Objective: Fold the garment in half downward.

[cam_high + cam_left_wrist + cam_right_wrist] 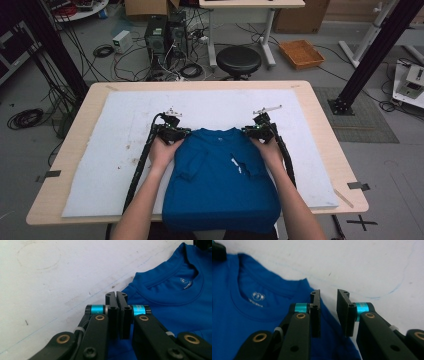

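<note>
the left gripper (176,131) is seen at the left shoulder of the blue t-shirt (220,180), its jaws pressed together at the shoulder's edge; whether fabric is pinched cannot be told. the shirt is laid on the white mat (100,150), folded, collar away from the person, hem over the near edge. the right gripper (256,131) is held at the right shoulder, jaws parted, nothing gripped.

White neck print inside the blue T-shirt (175,302), too blurred to read.
</note>
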Demonstrator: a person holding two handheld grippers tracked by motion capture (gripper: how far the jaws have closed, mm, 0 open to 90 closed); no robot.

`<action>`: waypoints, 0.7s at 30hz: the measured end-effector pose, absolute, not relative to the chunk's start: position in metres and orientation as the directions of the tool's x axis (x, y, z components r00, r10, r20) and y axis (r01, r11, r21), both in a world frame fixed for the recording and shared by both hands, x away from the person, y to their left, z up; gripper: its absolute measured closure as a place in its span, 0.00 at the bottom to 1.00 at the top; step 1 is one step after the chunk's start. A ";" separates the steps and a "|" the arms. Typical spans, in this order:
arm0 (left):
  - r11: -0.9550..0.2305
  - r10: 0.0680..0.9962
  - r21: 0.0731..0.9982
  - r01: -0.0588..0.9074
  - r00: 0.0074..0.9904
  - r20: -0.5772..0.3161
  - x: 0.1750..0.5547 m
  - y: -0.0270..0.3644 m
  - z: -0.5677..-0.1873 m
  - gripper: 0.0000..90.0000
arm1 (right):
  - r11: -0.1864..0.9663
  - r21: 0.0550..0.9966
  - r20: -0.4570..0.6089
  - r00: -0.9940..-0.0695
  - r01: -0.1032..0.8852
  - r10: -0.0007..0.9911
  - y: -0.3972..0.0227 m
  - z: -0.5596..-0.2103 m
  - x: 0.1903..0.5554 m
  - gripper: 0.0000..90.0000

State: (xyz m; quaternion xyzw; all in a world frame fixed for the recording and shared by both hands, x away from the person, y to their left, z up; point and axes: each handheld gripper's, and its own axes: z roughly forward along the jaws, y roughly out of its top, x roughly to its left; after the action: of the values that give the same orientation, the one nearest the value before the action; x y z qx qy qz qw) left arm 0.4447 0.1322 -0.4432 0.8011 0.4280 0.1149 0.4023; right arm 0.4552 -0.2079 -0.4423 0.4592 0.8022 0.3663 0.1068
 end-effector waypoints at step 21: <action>-0.280 0.798 0.775 0.567 0.586 -0.140 0.462 0.137 -0.429 0.98 | 0.257 0.752 0.152 -0.539 0.607 0.829 -0.211 -0.422 0.478 0.99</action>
State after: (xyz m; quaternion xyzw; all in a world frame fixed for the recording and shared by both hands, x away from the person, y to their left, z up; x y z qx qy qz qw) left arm 0.4624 0.1370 -0.4289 0.7879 0.4330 0.1392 0.4151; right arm 0.4782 -0.2113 -0.4217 0.4598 0.7806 0.4001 0.1386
